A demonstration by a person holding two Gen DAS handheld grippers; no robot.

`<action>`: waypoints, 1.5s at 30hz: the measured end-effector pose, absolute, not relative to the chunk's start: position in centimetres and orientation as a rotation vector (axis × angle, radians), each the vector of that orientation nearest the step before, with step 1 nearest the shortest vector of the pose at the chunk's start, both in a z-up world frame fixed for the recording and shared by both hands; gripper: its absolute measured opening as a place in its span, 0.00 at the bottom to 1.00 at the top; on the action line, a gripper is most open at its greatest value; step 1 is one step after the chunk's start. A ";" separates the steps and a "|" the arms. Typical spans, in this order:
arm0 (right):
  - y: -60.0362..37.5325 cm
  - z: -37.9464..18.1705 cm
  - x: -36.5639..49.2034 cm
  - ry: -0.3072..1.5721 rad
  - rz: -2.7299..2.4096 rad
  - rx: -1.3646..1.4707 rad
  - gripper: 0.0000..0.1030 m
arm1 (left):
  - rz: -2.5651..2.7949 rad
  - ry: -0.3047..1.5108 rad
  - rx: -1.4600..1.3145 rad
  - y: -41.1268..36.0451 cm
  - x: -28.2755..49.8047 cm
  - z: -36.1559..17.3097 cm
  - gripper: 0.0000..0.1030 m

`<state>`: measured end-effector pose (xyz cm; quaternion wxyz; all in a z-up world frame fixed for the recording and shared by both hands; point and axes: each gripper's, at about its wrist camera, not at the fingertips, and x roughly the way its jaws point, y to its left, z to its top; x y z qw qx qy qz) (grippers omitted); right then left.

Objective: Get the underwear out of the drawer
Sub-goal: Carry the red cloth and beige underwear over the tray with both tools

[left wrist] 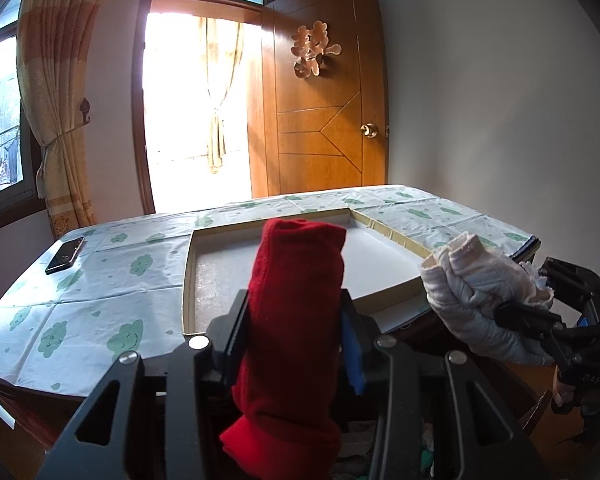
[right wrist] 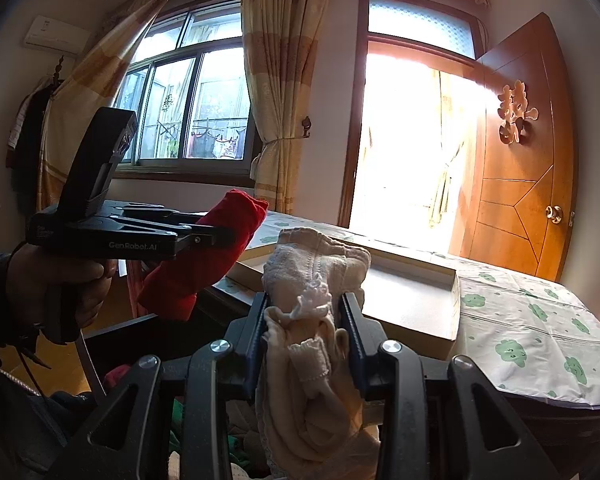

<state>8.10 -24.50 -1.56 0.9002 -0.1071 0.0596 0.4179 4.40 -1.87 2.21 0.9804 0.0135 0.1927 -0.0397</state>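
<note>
My left gripper (left wrist: 296, 312) is shut on a rolled red underwear (left wrist: 296, 280), held upright in front of the table. In the right wrist view the same red underwear (right wrist: 204, 264) sticks out of the left gripper (right wrist: 216, 238), which a hand holds at the left. My right gripper (right wrist: 306, 320) is shut on a bundled cream underwear (right wrist: 316, 268) with a lace edge. From the left wrist view that cream underwear (left wrist: 476, 288) hangs at the right in the right gripper (left wrist: 516, 312). Below both grippers the open drawer (right wrist: 204, 436) shows several more clothes.
A shallow cardboard tray (left wrist: 188, 280) lies on the table under a cloud-print cloth (left wrist: 100, 288). A black phone (left wrist: 65, 255) rests at the table's far left. Behind stand a wooden door (left wrist: 320, 120), a bright doorway and curtained windows (right wrist: 180, 104).
</note>
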 end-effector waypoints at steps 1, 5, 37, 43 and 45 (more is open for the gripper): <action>-24.5 -1.4 8.3 0.126 0.863 -0.220 0.37 | -0.082 0.392 0.027 -2.0 4.7 2.3 0.39; -24.7 -1.0 8.9 0.136 0.856 -0.205 0.37 | -0.079 0.405 0.047 -2.5 5.6 2.4 0.39; -23.9 2.1 14.8 0.212 0.801 -0.184 0.37 | -0.076 0.529 0.070 -3.1 14.2 3.5 0.39; -23.7 2.5 15.8 0.225 0.793 -0.179 0.37 | -0.087 0.564 0.067 -3.4 15.4 3.4 0.39; -23.5 2.7 16.3 0.232 0.789 -0.178 0.37 | -0.090 0.576 0.067 -3.6 15.9 3.5 0.39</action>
